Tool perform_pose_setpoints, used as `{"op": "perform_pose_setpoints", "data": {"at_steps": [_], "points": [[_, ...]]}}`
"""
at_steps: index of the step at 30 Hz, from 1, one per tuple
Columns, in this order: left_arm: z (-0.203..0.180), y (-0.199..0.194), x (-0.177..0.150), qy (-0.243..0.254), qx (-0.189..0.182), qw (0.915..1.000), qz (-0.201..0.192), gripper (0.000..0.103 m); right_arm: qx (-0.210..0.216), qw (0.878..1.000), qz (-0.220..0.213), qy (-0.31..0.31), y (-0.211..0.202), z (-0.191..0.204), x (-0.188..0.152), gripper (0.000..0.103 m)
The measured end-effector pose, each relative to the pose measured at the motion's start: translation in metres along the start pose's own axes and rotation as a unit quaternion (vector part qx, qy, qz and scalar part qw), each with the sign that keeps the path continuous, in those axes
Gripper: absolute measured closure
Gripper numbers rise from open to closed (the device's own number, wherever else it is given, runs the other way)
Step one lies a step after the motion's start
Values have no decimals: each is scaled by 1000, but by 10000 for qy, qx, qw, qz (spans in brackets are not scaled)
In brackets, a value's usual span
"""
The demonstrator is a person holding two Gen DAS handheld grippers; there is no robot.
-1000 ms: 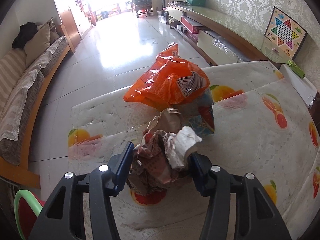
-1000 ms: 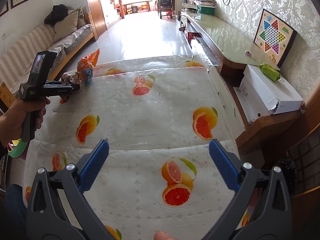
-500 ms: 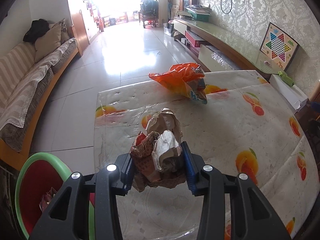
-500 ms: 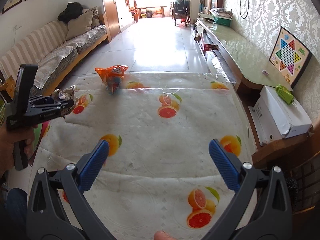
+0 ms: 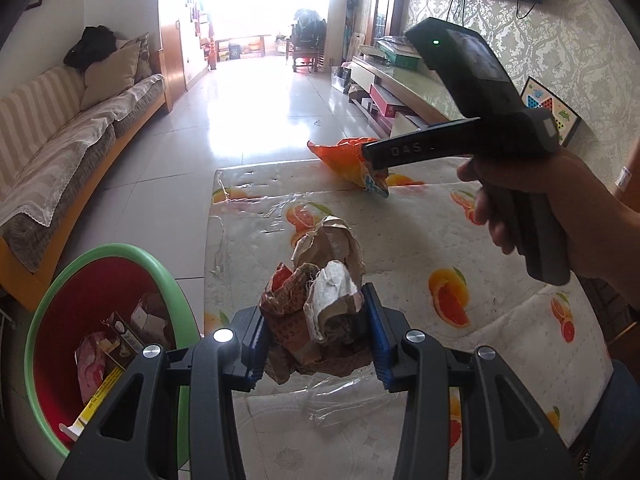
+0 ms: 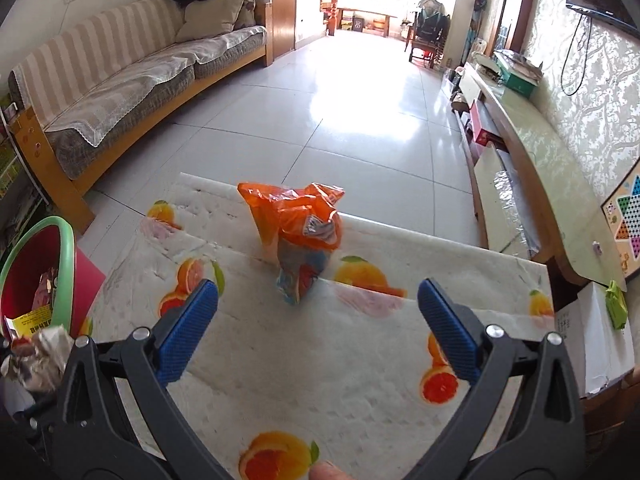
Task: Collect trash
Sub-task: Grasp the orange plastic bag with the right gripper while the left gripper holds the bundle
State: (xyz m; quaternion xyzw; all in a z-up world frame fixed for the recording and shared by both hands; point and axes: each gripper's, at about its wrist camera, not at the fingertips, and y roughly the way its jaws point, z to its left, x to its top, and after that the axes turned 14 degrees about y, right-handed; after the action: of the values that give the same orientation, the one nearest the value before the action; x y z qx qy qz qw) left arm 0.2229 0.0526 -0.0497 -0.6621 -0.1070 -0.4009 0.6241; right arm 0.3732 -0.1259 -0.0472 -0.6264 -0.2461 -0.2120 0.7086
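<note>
1. My left gripper (image 5: 316,340) was clenched on a paper wad (image 5: 320,304), its blue pads pressing the crumpled brown and white paper from both sides.
2. The wad hung above the table (image 5: 400,240), near the table's left edge and clear of its fruit-print cover.
3. Left of the table, on the floor just beside that edge, stood the bin (image 5: 40,320), red inside with a green rim, with wrappers and a small carton lying in it.
4. My right gripper (image 6: 318,324) was released, jaws spread wide with nothing between them, over the table's middle.
5. In the left wrist view my right hand (image 5: 560,208) gripped that tool's handle over the table's right half.
6. The orange bag (image 6: 296,220) stood on the table's far part, ahead of the right gripper and apart from its pads, with a blue and red packet under it.
7. Beyond the table lay shiny floor tiles, with a sofa (image 6: 132,76) well off to the table's left.
</note>
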Motion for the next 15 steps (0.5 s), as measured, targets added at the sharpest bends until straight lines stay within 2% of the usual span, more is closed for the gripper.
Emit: {"op": "perform_pose_setpoints", "data": {"at_steps": [8, 15], "points": [[14, -10, -13, -114, 24, 9999, 0, 64, -360, 9972, 185, -633, 60, 34, 24, 5], [21, -16, -19, -224, 17, 9997, -21, 64, -488, 9959, 479, -597, 98, 40, 27, 5]]}}
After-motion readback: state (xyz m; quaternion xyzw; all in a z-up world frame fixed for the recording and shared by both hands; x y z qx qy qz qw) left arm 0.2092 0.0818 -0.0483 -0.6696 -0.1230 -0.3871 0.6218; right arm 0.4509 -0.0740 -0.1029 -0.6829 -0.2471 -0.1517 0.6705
